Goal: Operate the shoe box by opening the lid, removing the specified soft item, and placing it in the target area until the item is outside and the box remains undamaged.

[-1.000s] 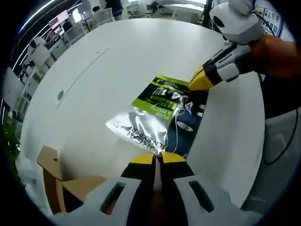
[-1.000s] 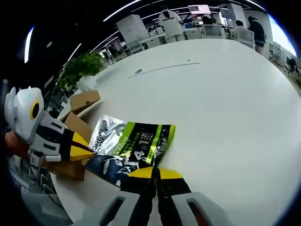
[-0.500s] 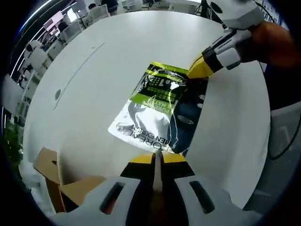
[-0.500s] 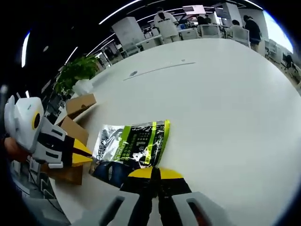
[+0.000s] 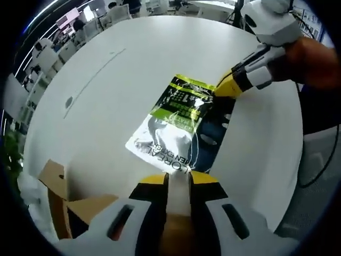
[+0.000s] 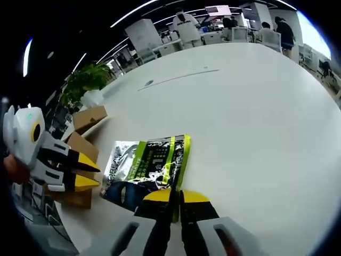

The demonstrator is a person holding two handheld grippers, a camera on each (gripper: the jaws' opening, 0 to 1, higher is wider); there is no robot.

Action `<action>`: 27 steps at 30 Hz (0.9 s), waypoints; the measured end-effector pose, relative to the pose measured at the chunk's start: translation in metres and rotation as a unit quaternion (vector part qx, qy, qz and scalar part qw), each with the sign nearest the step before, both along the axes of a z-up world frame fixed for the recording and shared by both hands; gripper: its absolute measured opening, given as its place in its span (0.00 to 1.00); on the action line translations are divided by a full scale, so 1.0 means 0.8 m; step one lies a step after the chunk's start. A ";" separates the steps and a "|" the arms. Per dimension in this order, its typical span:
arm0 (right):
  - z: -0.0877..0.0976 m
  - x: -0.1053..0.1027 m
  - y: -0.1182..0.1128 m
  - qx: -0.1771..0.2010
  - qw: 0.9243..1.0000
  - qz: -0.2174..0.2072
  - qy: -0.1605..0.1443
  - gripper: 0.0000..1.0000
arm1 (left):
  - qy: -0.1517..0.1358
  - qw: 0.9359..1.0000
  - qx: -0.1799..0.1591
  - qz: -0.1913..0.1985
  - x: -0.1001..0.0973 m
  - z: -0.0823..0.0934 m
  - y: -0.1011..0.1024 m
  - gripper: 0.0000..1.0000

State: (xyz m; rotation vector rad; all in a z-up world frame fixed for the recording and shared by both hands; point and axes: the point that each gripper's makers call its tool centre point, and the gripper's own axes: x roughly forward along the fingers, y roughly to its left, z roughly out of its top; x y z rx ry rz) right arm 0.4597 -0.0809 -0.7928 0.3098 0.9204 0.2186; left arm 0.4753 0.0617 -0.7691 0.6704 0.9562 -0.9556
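On the white table (image 5: 122, 69) lies a packet (image 5: 178, 125), right tongs (image 6: 175, 196) pinching its edge

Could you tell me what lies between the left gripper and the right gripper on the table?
The shiny green, silver and dark pouch lies flat on the white table between the left gripper and the right gripper, as the left gripper view shows.

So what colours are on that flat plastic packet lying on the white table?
The flat plastic packet is silver, lime green and dark navy; clearest in the left gripper view.
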 end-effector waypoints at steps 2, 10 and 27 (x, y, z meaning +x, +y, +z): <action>0.002 -0.002 -0.002 -0.002 1.000 -0.002 0.000 0.02 | -0.002 1.000 -0.003 0.008 0.001 0.004 0.003 0.18; 0.016 -0.005 -0.012 -0.007 1.000 -0.012 -0.010 0.05 | -0.014 0.997 -0.051 0.062 0.014 0.034 0.009 0.26; 0.054 -0.023 -0.020 -0.012 0.999 -0.037 -0.038 0.10 | 0.012 0.988 -0.121 0.090 -0.004 0.087 0.014 0.32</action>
